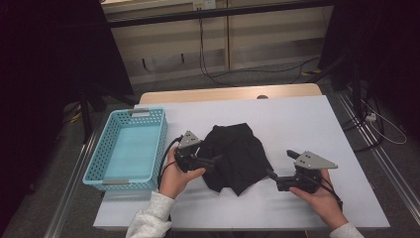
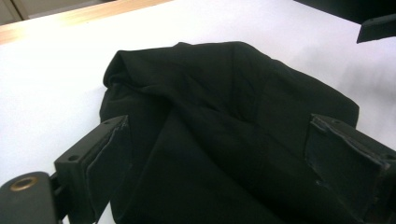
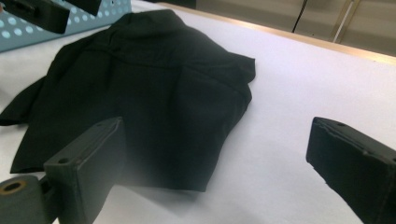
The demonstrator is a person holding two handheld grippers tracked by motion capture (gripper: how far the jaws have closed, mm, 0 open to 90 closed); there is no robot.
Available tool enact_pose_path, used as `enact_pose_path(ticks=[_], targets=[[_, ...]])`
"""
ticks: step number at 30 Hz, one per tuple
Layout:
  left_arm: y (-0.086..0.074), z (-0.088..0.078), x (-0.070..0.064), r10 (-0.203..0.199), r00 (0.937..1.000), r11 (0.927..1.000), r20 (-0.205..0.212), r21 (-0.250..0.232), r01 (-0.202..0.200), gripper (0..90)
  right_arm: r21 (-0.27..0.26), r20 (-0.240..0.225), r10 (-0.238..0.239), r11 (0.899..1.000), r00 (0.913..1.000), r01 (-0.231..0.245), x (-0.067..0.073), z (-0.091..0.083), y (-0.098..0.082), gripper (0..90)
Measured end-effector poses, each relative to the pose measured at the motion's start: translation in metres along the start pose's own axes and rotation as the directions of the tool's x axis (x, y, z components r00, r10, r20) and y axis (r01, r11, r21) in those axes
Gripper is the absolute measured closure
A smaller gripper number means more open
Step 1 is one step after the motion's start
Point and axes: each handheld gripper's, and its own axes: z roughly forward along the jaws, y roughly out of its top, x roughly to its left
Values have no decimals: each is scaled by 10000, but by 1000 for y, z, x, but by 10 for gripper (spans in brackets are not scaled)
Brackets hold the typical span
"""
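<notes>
High view, garment: the black garment (image 1: 236, 157) lies crumpled on the white table (image 1: 307, 124), near its middle, to the right of the blue basket (image 1: 130, 148).
High view, left gripper: the left gripper (image 1: 210, 161) is at the left edge of the garment, between the garment and the basket, and its tips reach over the cloth.
High view, right gripper: the right gripper (image 1: 271, 174) is just beside the lower right corner of the garment, pointing toward it.
Left gripper view, jaws: the jaws stand wide apart, one at each side of the garment (image 2: 224, 135); the cloth lies between and under them, but the pads do not press on it.
Left gripper view, garment: it spreads away from the jaws, over the white table (image 2: 56, 93).
Right gripper view, jaws: the jaws are wide apart and hold nothing.
Right gripper view, garment: the garment (image 3: 140, 93) lies ahead of the left jaw; the right jaw stands over the bare table (image 3: 289, 102).
Right gripper view, basket: the basket (image 3: 28, 35) is behind the garment.
</notes>
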Motion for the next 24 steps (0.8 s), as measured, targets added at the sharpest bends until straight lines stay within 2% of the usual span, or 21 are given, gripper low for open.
enact_pose_path(ticks=[4, 8, 10, 13, 18, 20, 24], targets=[[1, 0, -4, 76, 10000, 9999, 42, -144, -75, 79, 164, -33, -101, 9998, 9999, 101, 2, 2, 2, 66], [1, 0, -4, 127, 9999, 9998, 7, -138, -127, 65, 369, -216, -257, 9990, 9994, 265, 3, 5, 3, 88], [1, -1, -3, 124, 9999, 9999, -48, -67, -125, 62, 493, -243, -179, 9986, 9995, 191, 3, 8, 3, 95], [0, -2, -2, 145, 9999, 9999, -9, -88, -145, 57, 636, -345, -125, 9979, 9993, 146, 1, 16, 4, 148], [1, -5, -2, 151, 9999, 9998, -14, -126, -151, 59, 1186, -829, -200, 9925, 9964, 298, 2, 26, 6, 303], [1, -5, -3, 175, 9998, 9997, -3, -142, -175, 61, 1297, -917, -126, 9912, 9957, 245, 3, 29, 7, 317], [-1, -6, -3, 310, 9995, 9995, -61, -57, -310, 69, 1559, -1302, -259, 9867, 9911, 462, 6, 35, 8, 407]])
